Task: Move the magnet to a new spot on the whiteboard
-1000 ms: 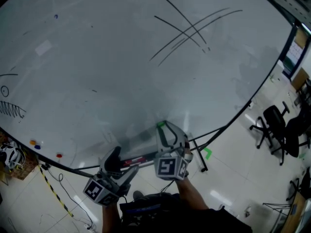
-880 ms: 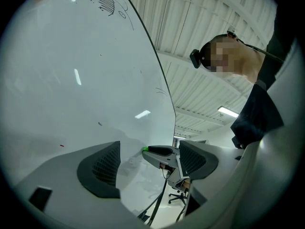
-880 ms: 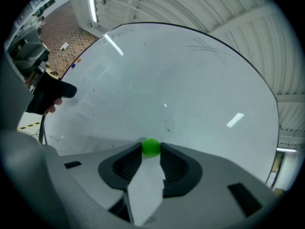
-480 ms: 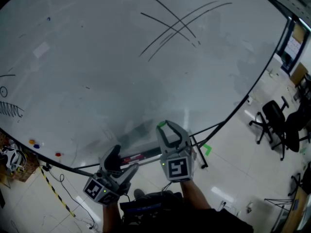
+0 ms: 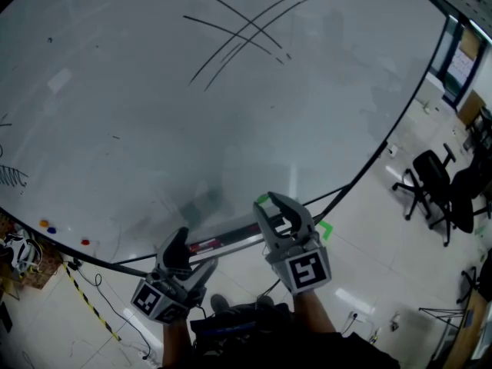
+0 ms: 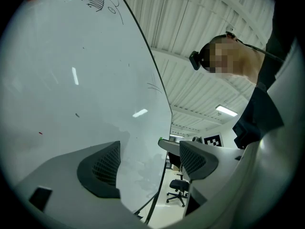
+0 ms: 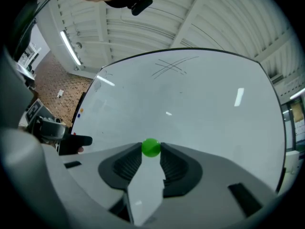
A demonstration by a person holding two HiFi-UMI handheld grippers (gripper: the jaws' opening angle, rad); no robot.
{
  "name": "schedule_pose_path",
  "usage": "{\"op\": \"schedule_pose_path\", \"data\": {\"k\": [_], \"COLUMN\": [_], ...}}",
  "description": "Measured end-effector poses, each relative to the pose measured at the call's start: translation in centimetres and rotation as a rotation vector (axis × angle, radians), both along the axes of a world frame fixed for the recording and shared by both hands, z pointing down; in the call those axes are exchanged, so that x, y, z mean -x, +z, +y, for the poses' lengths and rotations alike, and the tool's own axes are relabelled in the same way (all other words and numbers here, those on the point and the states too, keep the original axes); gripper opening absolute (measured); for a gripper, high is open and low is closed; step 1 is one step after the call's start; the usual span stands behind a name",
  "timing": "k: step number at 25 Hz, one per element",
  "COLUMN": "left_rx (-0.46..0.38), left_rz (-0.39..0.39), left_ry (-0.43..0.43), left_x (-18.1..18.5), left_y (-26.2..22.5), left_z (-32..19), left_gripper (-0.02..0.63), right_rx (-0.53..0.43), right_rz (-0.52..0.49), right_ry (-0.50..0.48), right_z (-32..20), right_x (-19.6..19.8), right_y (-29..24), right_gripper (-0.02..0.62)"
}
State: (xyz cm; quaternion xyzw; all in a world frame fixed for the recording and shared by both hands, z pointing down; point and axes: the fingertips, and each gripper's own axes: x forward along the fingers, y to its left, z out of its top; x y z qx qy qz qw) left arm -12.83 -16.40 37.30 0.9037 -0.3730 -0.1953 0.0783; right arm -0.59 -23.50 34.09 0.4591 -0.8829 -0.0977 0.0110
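Green round magnet (image 7: 151, 147) pinched between right claw (image 7: 151, 152) tips.

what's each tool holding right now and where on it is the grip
The right tool pinches the green magnet by its sides, between the very tips of its jaws. The left tool is open and holds nothing.

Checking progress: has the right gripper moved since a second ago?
Yes: right gripper, holding the green magnet, shifted rightward and lower relative to the drawn cross.
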Motion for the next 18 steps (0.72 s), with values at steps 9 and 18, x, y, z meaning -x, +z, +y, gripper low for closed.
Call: {"op": "schedule_pose_path", "data": {"k": [9,18], "left_rx": [0.003,0.003], "left_rz": [-0.038,-0.002], "left_ry": [-0.028,-0.051], "left_x": [-1.3,-0.8], "left_y": [0.3,0.3], "left_z": [0.4,1.0], "left_gripper": [0.383,0.383], "right_rx": [-0.002,0.011], "right_rz": [0.003,0.009], "right_ry": [-0.054,-0.076], "right_z": [0.9,1.2], "right_x": [-0.5,0.0], "right_y": [0.1,0.5], "right_gripper": [0.150,0.150]}}
